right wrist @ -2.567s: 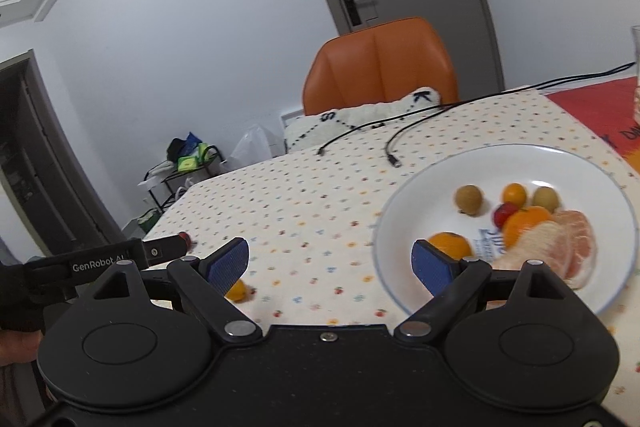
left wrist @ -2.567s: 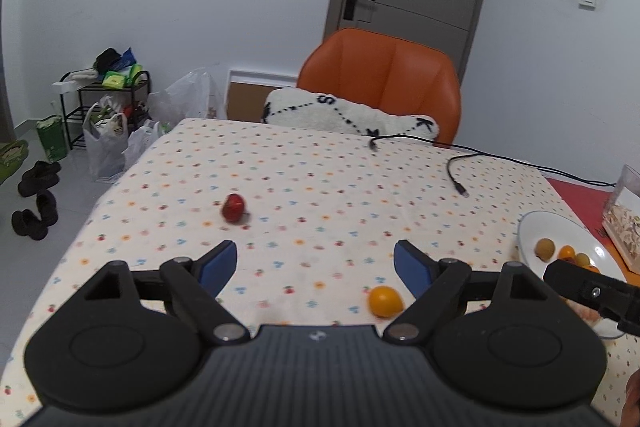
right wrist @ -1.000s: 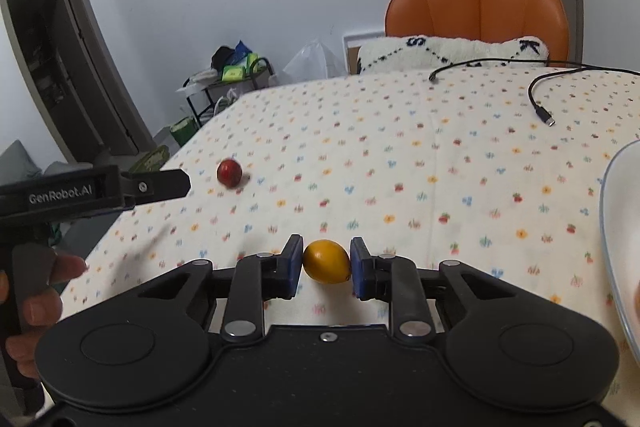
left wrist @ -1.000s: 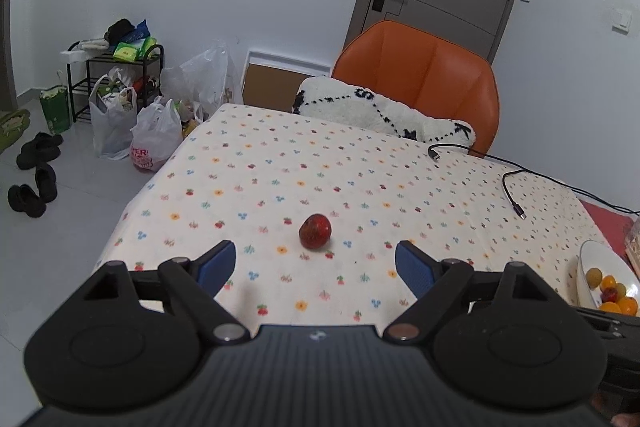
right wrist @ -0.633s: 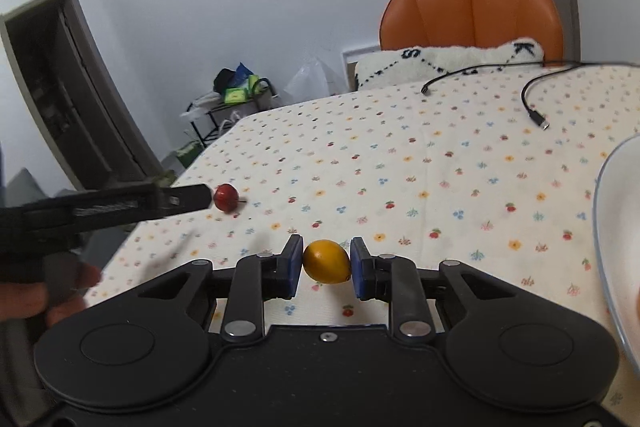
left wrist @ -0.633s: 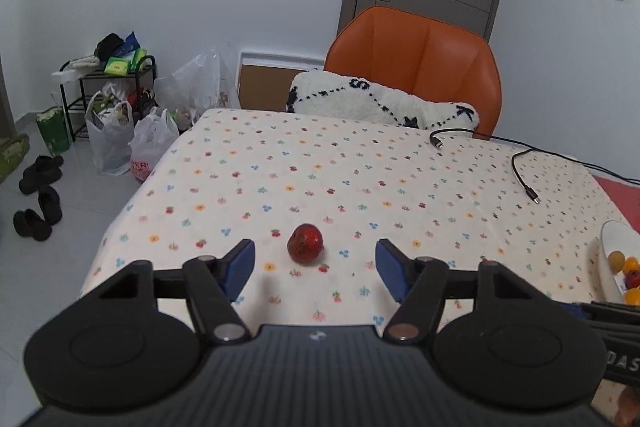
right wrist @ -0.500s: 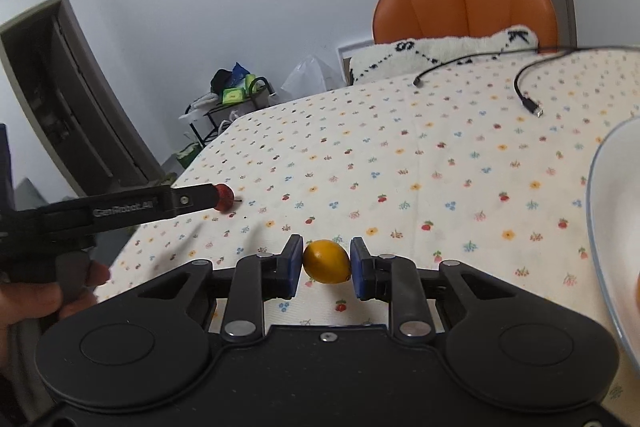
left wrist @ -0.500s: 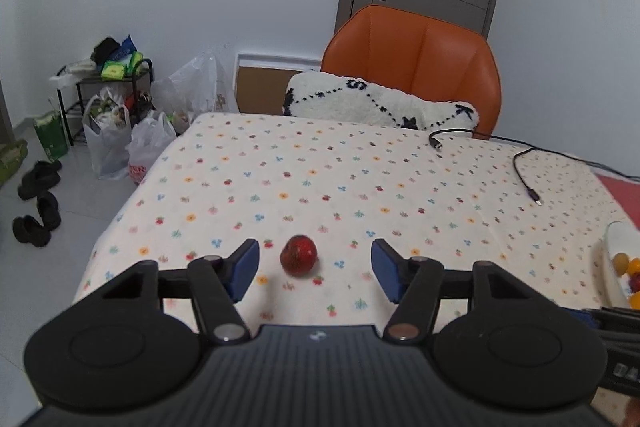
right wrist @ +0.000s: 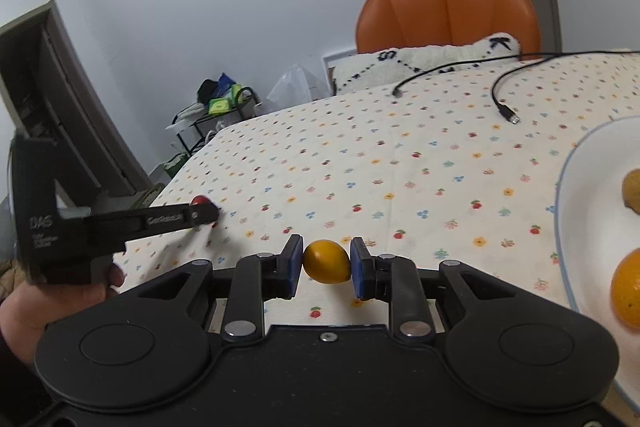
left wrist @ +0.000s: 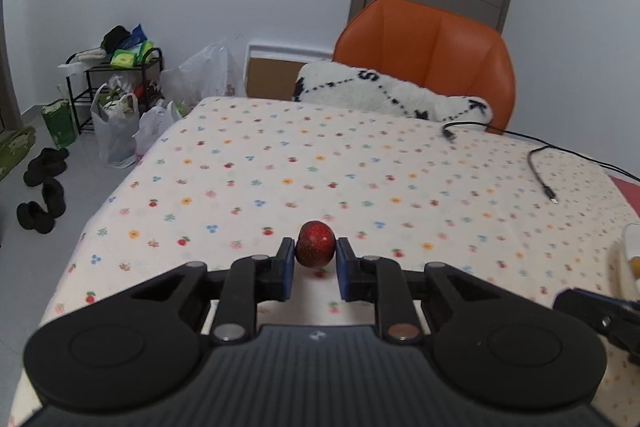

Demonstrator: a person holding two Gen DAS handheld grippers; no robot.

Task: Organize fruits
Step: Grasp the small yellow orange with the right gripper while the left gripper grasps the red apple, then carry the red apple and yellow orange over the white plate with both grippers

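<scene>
Now the left tool (left wrist: 315,269), jaws just closed, clamps the red fruit (left wrist: 315,243) on the desk (left wrist: 360,167); right tool (right wrist: 327,269) grips the yellow fruit (right wrist: 327,261); both look ready for the plate (right wrist: 576,227).

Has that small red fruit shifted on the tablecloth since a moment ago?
Cannot tell. The red fruit now sits between the left gripper pads, which have just closed on it, but the camera moved and the repeating tablecloth print offers no sure landmark.
</scene>
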